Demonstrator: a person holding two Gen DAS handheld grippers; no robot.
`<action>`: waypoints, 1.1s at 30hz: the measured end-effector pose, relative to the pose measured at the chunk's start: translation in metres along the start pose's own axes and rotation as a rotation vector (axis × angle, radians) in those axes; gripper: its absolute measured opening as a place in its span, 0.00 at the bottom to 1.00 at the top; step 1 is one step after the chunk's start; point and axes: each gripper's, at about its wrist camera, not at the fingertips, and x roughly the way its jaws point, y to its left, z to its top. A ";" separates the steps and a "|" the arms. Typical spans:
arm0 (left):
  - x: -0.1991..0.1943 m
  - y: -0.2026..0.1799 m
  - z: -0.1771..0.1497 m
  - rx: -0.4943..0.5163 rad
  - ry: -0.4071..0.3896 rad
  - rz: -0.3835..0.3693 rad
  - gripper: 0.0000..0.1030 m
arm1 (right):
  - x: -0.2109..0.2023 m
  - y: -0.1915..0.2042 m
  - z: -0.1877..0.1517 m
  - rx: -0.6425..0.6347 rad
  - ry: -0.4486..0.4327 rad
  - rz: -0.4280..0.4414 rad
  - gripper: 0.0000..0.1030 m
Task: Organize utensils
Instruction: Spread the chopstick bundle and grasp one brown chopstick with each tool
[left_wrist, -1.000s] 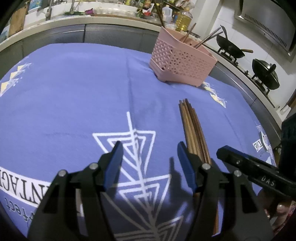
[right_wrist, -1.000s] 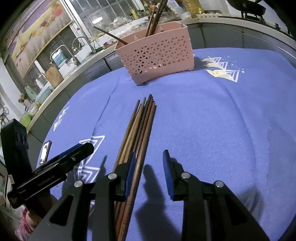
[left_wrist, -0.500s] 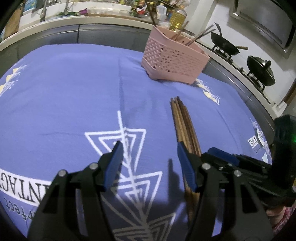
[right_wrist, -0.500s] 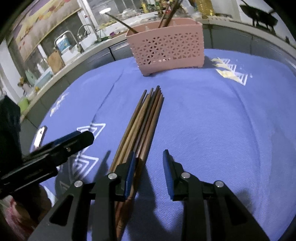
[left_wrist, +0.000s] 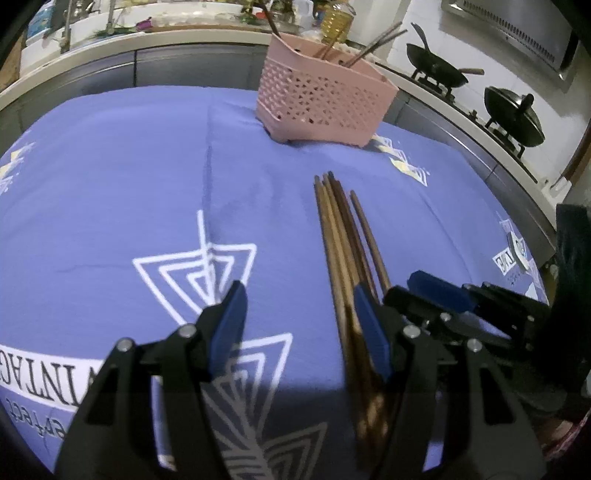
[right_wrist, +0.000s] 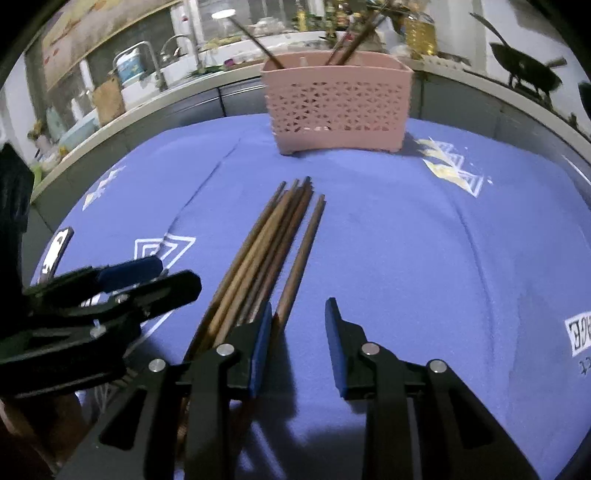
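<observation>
A bundle of several brown wooden chopsticks (left_wrist: 340, 236) (right_wrist: 266, 251) lies on the blue tablecloth (left_wrist: 110, 184), pointing at a pink lattice basket (left_wrist: 321, 107) (right_wrist: 336, 107) that holds a few upright utensils. One chopstick (right_wrist: 303, 251) lies split off to the right of the bundle. My right gripper (right_wrist: 299, 343) (left_wrist: 406, 288) is open; that chopstick's near end sits just inside its left finger (right_wrist: 262, 339), while the bundle runs under and outside that finger. My left gripper (left_wrist: 299, 332) (right_wrist: 173, 275) is open and empty, its right finger (left_wrist: 369, 332) over the bundle.
The basket stands near the table's far edge, with a counter and sink behind it. A wok (left_wrist: 439, 68) and a lidded pot (left_wrist: 513, 114) sit on the stove to the right. A small flat device (right_wrist: 55, 251) lies at the cloth's left edge.
One chopstick has split off to the right of the bundle. The right gripper has rolled and shifted so its left finger sits between bundle and stray stick. The left gripper has drifted closer to the right one.
</observation>
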 end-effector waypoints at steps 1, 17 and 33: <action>0.002 -0.001 0.000 0.004 0.006 0.001 0.57 | 0.000 -0.001 0.000 0.000 -0.002 -0.001 0.29; 0.014 -0.034 -0.003 0.173 -0.003 0.207 0.56 | -0.006 -0.019 -0.010 0.076 -0.032 0.048 0.29; 0.020 -0.036 0.002 0.222 0.014 0.211 0.08 | -0.003 -0.011 -0.010 0.015 -0.038 0.034 0.23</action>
